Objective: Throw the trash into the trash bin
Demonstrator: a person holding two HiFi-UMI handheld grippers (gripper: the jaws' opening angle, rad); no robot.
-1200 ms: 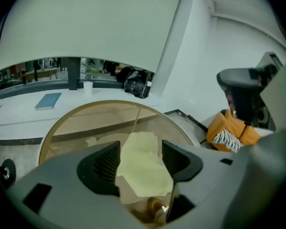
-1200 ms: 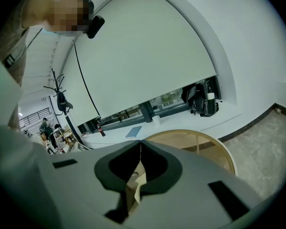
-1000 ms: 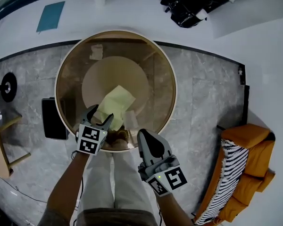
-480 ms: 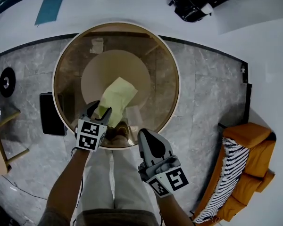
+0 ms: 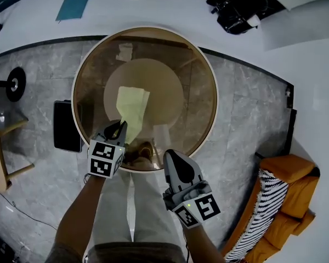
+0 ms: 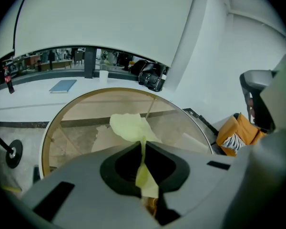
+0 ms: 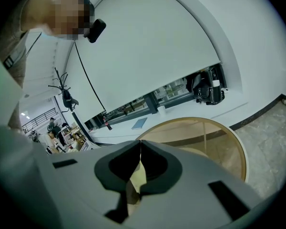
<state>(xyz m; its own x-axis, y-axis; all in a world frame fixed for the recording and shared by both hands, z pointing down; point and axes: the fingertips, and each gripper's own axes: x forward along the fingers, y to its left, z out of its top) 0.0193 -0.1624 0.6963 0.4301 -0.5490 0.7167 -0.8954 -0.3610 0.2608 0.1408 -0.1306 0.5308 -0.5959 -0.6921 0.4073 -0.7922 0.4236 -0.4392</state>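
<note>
A pale yellow-green sheet of paper lies over the round glass table with a wooden rim, its near end lifted. My left gripper is at that near end, its jaws closing tight on it. In the left gripper view the paper runs up out of the pinched left gripper and fans out beyond. My right gripper hangs at the table's near edge, to the right of the left one, shut with nothing in it. The right gripper shows its jaw tips touching. No trash bin is recognisable.
A small paper scrap lies at the table's far side. A dark rectangular thing sits on the floor left of the table. An orange sofa with a striped cushion is at the right. A white counter holds a blue book and a black bag.
The left jaws, open around the paper's near edge before, have shut on it. The sheet now looks narrower and folded upward. The right gripper has stayed put.
</note>
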